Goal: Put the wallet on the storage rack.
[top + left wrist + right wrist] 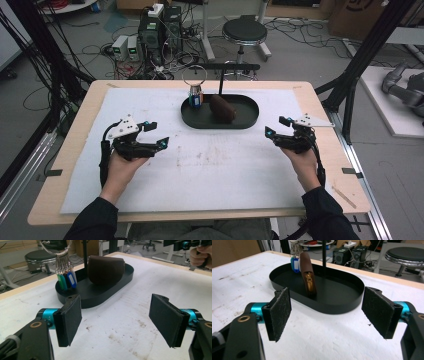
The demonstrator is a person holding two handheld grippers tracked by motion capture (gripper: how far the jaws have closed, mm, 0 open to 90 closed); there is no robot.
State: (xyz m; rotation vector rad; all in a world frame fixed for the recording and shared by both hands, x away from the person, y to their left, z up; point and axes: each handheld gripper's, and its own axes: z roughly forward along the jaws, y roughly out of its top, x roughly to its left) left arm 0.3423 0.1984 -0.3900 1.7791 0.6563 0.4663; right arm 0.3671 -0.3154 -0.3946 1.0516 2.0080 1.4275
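Tray: one, black, oval, far middle of the counter.
Pouch: one, brown, in the tray.
Key ring: one, hanging over the tray's left end.
Tags: three seen.
Left gripper: jaws wide, empty.
Right gripper: jaws wide, empty.

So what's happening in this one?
A person sits at the table with a two-jaw gripper in each hand. Both the left gripper and the right gripper stand open with nothing between the jaws, apart from the black oval tray. In the tray stand a brown pouch and a bunch of key tags hanging from a ring on the stand.
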